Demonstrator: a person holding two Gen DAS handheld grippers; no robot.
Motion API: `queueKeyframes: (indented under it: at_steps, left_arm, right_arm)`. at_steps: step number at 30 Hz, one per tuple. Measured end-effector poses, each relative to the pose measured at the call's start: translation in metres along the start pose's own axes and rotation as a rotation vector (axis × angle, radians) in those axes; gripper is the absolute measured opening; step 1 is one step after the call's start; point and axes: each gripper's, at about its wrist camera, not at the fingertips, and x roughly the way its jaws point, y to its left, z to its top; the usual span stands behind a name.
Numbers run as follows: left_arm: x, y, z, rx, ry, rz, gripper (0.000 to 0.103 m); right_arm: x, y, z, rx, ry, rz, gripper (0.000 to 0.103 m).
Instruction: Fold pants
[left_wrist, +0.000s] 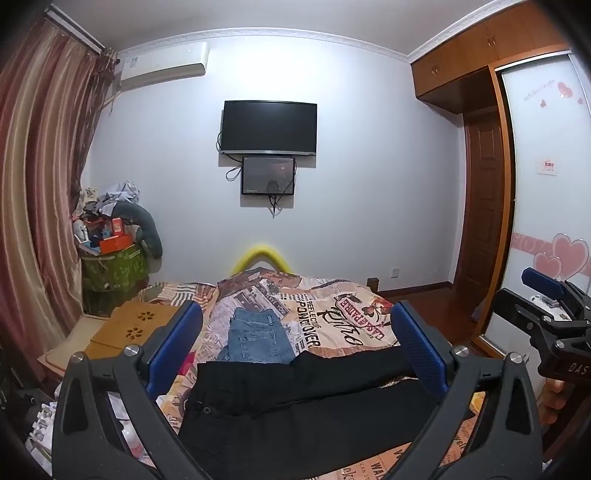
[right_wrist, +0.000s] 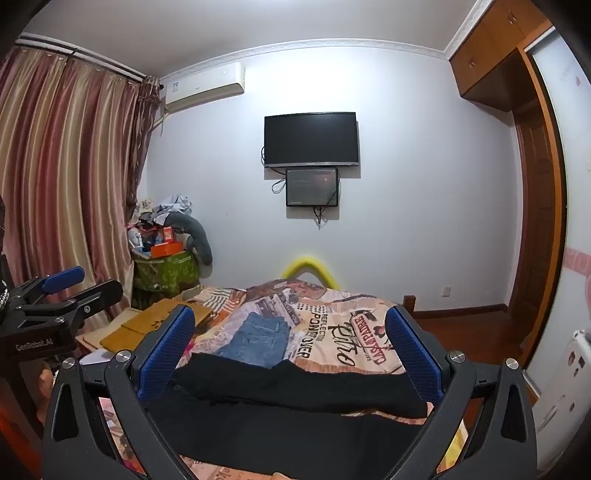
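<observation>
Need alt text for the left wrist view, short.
Black pants lie spread on a patterned bedspread, folded jeans beyond them, seen between the open left gripper. The right gripper hangs at the right edge.

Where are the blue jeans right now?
In both wrist views the folded blue jeans lie on the patterned bedspread, left of centre, just beyond the black pants spread in front, toward the wall with the TV.

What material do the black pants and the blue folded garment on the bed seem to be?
Black pants: probably soft matte woven cloth; it drapes limp without shine. Blue folded garment: likely denim, with faded blue colour and visible stitched seams.
</observation>
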Motion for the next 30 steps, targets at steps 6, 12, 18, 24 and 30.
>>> queueKeyframes:
  at_steps: [6,12,18,24,30]
  left_arm:
    - [-0.0001,-0.0008,0.0004,-0.004,0.004,-0.004,0.103]
    - [0.0010,0.0002,0.0018,-0.003,0.008,-0.008,0.103]
    - [0.0021,0.0011,0.0044,-0.007,0.009,-0.018,0.103]
    - [0.0031,0.0020,0.0037,-0.004,0.009,-0.021,0.103]
    - [0.0025,0.0029,0.0018,-0.002,0.008,-0.025,0.103]
  right_arm:
    - [0.0025,0.0064,-0.0015,-0.012,0.000,-0.006,0.102]
    - [0.0027,0.0084,-0.0009,-0.014,0.002,-0.014,0.102]
    - [0.0036,0.0078,-0.0005,-0.015,0.003,-0.011,0.103]
    - [0.0042,0.0072,-0.0007,-0.013,0.001,-0.011,0.103]
    - [0.0046,0.0081,-0.0017,-0.015,0.002,-0.013,0.103]
